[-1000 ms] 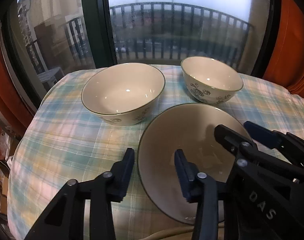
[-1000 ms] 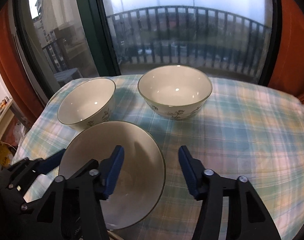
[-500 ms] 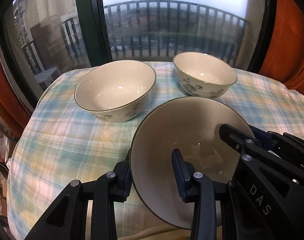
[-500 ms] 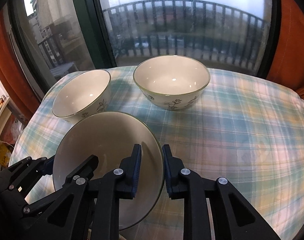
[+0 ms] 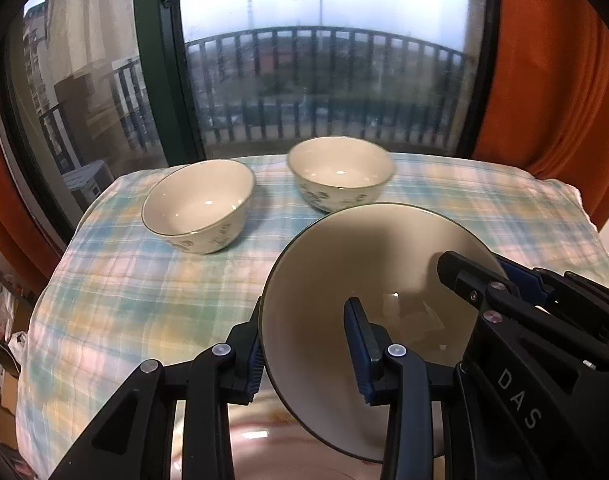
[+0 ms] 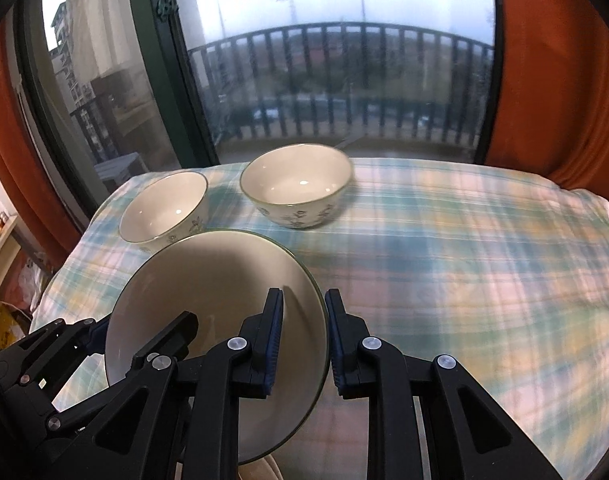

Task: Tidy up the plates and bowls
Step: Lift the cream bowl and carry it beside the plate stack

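Plate now hangs tilted clear of the checked surface, raised from where it lay a second ago: left claw clamped on its left rim, right claw clamped on its right. Beyond, left bowl and right bowl stand empty, awaiting stacking.
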